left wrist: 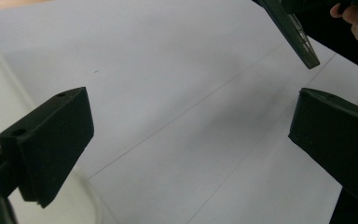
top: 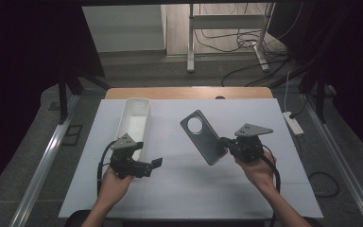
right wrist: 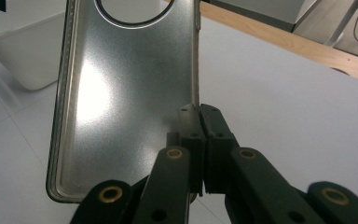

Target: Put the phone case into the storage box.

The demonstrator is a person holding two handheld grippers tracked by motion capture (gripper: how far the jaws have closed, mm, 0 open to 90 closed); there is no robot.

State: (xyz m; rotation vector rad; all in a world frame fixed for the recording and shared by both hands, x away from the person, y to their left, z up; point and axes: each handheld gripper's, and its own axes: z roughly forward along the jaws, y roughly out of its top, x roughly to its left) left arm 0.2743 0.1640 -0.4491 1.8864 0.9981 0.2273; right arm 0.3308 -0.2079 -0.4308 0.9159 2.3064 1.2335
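In the high view the case (top: 203, 137) is held clear of the table (top: 184, 189) by the right gripper (top: 224, 142), clamped at its 4 o'clock edge, while in the left gripper view the left gripper (left wrist: 191, 140) is seen spread wide with nothing between its jaws, the case at 1 o'clock, and in the right gripper view the jaws are pinched on the case's edge, a bin (right wrist: 23, 51) at 10 o'clock.

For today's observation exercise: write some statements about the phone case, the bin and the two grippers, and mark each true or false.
1. The right gripper is shut on the phone case. True.
2. The left gripper holds the case. False: its jaws stand open with nothing between them.
3. The case lies inside the white bin. False: it is held up over the table, apart from the bin.
4. The case has a round cutout near one end. True.
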